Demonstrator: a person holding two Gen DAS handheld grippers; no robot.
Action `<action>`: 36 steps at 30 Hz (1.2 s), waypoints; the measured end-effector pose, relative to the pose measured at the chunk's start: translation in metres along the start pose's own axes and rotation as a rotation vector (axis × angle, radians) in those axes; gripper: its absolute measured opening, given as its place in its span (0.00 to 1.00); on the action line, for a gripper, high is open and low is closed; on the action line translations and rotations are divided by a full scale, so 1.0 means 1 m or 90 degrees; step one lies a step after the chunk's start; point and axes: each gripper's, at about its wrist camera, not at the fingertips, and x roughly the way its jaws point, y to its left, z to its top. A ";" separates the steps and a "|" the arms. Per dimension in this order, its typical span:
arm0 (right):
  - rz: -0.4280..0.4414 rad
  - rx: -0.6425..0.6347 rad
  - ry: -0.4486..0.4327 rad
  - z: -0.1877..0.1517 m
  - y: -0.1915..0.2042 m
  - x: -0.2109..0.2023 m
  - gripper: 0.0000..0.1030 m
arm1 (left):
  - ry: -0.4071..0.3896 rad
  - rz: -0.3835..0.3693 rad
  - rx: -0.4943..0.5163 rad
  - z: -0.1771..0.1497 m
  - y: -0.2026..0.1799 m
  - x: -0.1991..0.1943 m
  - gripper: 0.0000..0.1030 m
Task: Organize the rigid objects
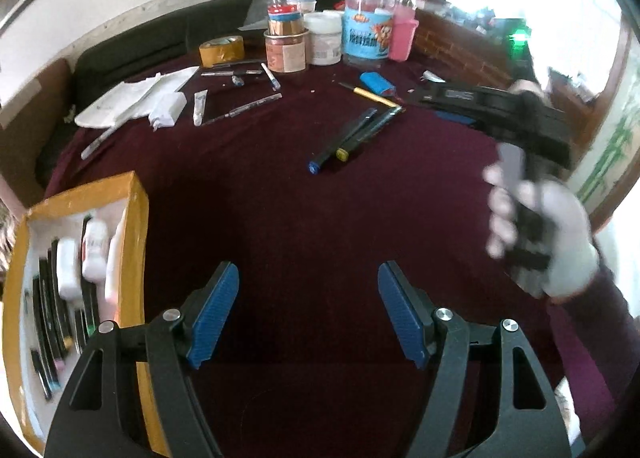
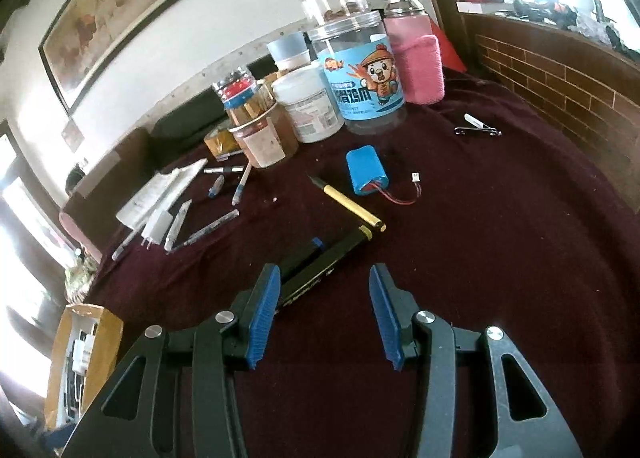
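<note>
My left gripper [image 1: 308,278] is open and empty above the maroon cloth, beside an orange box [image 1: 138,202] at the left that holds several pens and white bottles. My right gripper [image 2: 322,282] is open and empty, just short of two black markers [image 2: 320,262] lying side by side; they also show in the left wrist view [image 1: 356,134]. A yellow craft knife [image 2: 352,204] and a blue battery pack [image 2: 366,170] lie beyond them. The right gripper's body [image 1: 500,110] and gloved hand show in the left wrist view, at the right.
Jars and tubs [image 2: 360,74] stand at the back, with a pink-sleeved bottle [image 2: 418,62] and a tape roll [image 1: 222,48]. Loose pens [image 2: 210,228], a white charger [image 2: 158,226] and papers [image 1: 132,98] lie at the left. A nail clipper [image 2: 478,126] lies near the brick ledge [image 2: 560,78].
</note>
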 end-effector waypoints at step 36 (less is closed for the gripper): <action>0.067 0.136 0.051 0.008 -0.061 0.018 0.44 | 0.020 0.067 0.064 0.094 -0.032 0.125 0.70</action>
